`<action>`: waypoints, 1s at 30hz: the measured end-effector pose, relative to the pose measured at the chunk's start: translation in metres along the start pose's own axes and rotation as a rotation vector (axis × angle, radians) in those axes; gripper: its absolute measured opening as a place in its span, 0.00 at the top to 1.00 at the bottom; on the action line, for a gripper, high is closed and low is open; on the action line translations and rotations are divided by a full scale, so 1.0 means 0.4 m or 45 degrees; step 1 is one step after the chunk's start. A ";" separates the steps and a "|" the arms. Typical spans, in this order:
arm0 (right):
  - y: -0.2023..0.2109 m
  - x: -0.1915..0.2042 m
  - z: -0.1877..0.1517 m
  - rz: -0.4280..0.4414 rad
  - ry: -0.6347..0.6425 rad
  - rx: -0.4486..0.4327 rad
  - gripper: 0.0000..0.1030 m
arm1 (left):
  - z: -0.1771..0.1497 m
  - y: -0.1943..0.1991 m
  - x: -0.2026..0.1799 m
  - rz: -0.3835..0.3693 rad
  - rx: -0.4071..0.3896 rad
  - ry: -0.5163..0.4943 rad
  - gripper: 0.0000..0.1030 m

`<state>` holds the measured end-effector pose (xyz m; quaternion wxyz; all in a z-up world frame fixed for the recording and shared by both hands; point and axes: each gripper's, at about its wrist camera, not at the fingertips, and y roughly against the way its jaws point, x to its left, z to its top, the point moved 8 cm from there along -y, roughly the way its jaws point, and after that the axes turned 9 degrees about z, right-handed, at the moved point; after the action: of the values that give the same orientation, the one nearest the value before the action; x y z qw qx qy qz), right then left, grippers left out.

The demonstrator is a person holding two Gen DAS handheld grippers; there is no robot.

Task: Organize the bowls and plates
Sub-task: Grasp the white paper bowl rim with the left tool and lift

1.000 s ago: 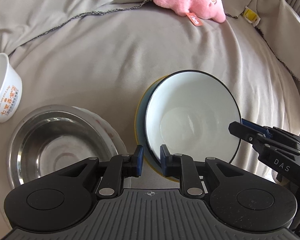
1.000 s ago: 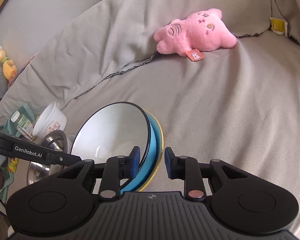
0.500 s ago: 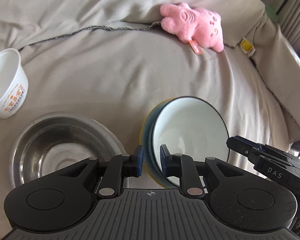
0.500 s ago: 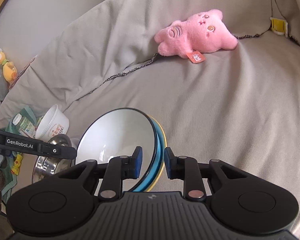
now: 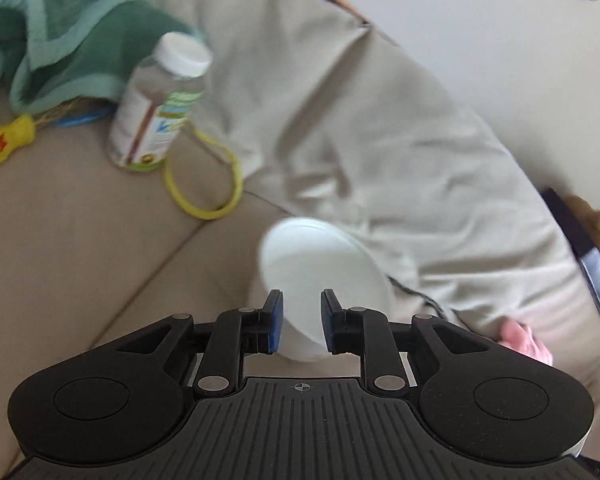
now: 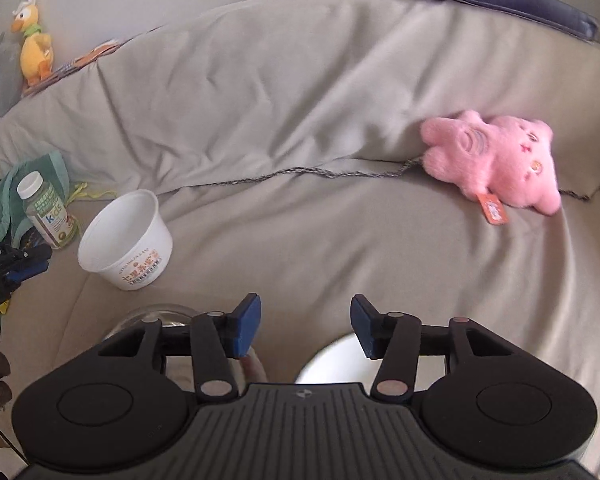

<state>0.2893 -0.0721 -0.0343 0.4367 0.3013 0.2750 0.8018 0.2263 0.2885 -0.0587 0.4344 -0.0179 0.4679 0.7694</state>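
**A:** Left hand-held gripper [image 5: 300, 314] first. How set?

**B:** Narrowly apart and opening, clamped on nothing. Looks straight into the white paper bowl [image 5: 320, 276], dead ahead, just past the fingertips. Not touching, going by the right wrist view.

**A:** And lying how?

**B:** Tipped over on the sofa [image 5: 80, 240], mouth turned up and toward that left hand-held gripper, base pointing away. Lies with its axis roughly along the fingers. Probably calls for one finger inside the rim and one outside.

**A:** Right hand-held gripper [image 6: 304, 320]?

**B:** Well apart and opening, nothing between the pads. Hangs over the white enamel bowl [image 6: 332, 364], just below and behind its fingertips, with the steel bowl [image 6: 156, 314] low to the left. Sees the paper bowl well off ahead and to the left.

**A:** Nearer hand, then?

**B:** Left, plainly. Worth watching: looks light, already tipped, and could roll on the soft cloth if nudged.
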 end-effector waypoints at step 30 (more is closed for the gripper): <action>0.032 0.114 0.066 0.160 0.077 0.006 0.81 | -0.231 0.143 -0.382 -0.471 0.084 -0.530 0.63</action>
<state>0.2816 -0.0339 0.0032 0.3764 0.2948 0.2706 0.8356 0.2471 0.1104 -0.0042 0.6546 0.0698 0.3823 0.6484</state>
